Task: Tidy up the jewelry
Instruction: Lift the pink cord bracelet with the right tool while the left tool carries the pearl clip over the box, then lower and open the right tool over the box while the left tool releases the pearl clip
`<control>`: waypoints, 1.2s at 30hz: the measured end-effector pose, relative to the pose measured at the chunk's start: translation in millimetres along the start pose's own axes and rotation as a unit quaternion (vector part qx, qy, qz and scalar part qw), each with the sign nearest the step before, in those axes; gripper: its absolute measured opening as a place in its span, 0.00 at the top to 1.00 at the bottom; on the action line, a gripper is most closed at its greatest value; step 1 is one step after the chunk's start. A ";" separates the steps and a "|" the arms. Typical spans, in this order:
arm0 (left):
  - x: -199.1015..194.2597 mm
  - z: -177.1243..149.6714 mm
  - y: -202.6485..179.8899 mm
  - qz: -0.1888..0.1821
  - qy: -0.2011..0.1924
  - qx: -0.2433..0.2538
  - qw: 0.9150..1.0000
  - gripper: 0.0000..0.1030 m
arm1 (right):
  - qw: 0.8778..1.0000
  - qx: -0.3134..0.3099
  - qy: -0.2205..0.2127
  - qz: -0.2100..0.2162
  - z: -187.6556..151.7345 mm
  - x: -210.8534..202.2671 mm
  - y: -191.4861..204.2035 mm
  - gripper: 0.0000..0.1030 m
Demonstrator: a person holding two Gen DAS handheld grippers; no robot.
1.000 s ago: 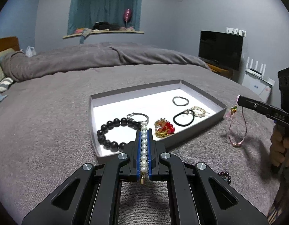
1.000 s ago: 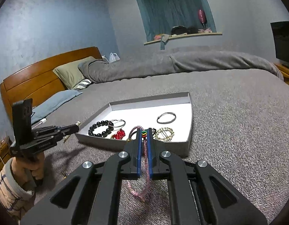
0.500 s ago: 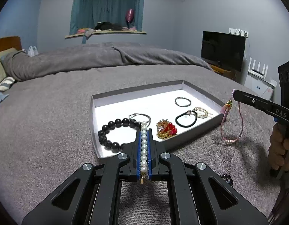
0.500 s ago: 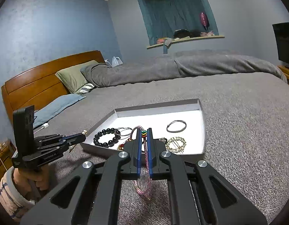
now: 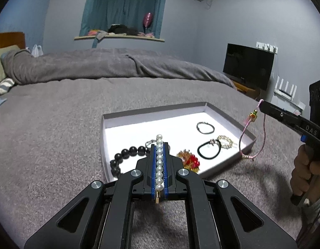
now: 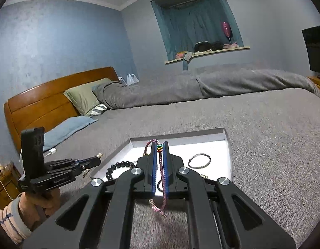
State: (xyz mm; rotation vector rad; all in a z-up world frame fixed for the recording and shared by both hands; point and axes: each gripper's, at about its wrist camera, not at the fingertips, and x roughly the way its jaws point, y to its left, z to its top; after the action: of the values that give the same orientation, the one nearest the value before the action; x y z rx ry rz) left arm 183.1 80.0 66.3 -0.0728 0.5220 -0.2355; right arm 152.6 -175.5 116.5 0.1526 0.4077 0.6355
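A: What has the left gripper (image 5: 159, 145) got?
B: It's clamped on a pearl strand (image 5: 159, 161), held over the tray's (image 5: 151, 112) near edge, above the black bead bracelet (image 5: 126, 155).
A: And the right gripper (image 6: 159, 145)?
B: Clenched on a pink cord bracelet (image 6: 163, 186), dangling by the tray's right corner on the bed (image 5: 56, 124).

We see the tray (image 5: 226, 118) resting on the bed (image 5: 56, 128). Inside it, the beaded bracelet (image 5: 126, 155) lies at the left, the hair tie (image 5: 208, 150) right of centre, the thin bangle (image 5: 205, 127) behind that. Our pillows (image 6: 85, 97) sit far left against the headboard (image 6: 39, 101).
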 end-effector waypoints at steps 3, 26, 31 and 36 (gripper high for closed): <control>5.2 5.3 2.3 0.000 -0.002 -0.001 1.000 0.94 | 1.000 -0.002 0.000 -0.001 3.1 6.7 -1.3 0.95; 67.0 17.1 0.4 0.010 0.066 0.032 0.997 0.94 | 0.994 -0.012 0.081 -0.076 -0.8 76.6 -24.9 0.95; 71.3 13.7 -0.2 0.012 0.080 0.035 0.996 0.94 | 0.992 -0.024 0.091 -0.079 -5.6 80.0 -20.6 0.95; 72.9 12.0 2.7 0.012 0.086 0.028 0.996 0.85 | 0.992 -0.013 0.094 -0.078 -7.3 80.4 -24.9 0.94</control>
State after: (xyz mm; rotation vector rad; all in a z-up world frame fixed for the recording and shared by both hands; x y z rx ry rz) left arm 251.0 65.2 40.9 0.0093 0.6878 -0.2348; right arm 221.7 -146.7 77.4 0.0342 0.5876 0.5021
